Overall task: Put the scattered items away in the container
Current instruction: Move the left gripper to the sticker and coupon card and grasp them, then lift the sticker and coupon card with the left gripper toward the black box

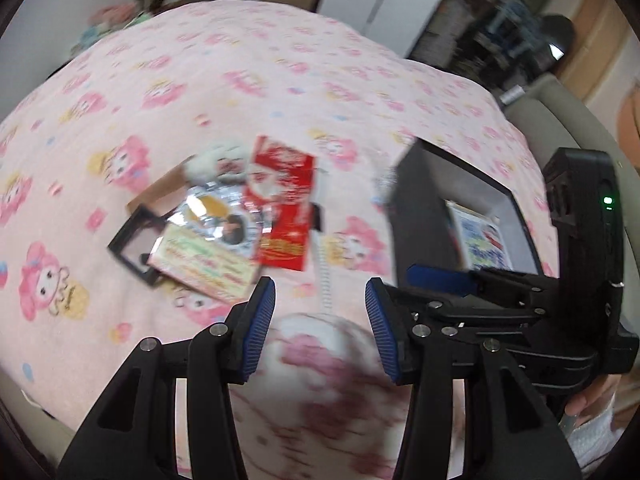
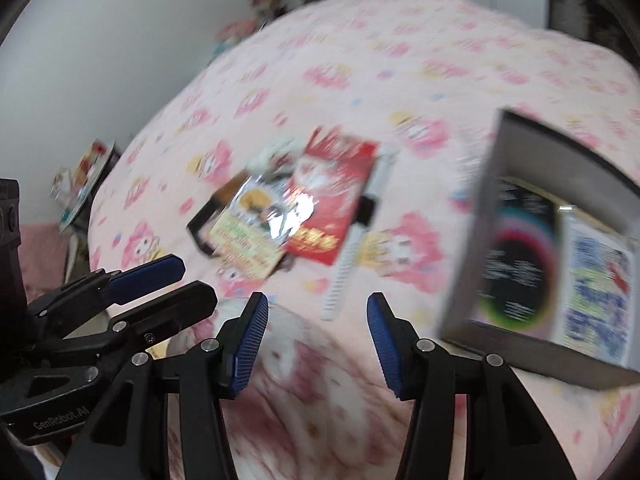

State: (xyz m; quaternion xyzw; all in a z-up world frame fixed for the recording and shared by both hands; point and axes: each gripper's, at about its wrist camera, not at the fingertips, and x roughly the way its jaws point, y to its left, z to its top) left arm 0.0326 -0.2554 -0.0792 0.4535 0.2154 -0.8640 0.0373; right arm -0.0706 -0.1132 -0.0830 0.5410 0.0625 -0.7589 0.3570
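Left wrist view: my left gripper [image 1: 320, 328] has its jaws apart, nothing between the blue pads. Below it, a pink-and-white soft thing [image 1: 324, 364], too blurred to identify. Pink cartoon-print blanket [image 1: 240, 80] covers the whole surface. Ahead and left, a pile: red packet [image 1: 286, 208], shiny foil packet [image 1: 216, 216] overlapping it, a printed card [image 1: 204, 264], a black frame [image 1: 132, 244] underneath, a small white plush [image 1: 218, 164] at the far end. A white strap-like strip [image 1: 326, 276] lies just right of the pile. Grey box [image 1: 424, 216] sits to the right, open side up, a printed packet [image 1: 480, 240] inside. My right gripper [image 1: 440, 280] shows at the right edge, in front of the box.

Right wrist view: my right gripper [image 2: 318, 336] also has jaws apart, empty. Same pile ahead, red packet [image 2: 332, 200] on top. Box [image 2: 472, 248] at right, with a dark item [image 2: 520, 256] and the printed packet [image 2: 596, 292] inside. Left gripper [image 2: 148, 276] at the left edge.
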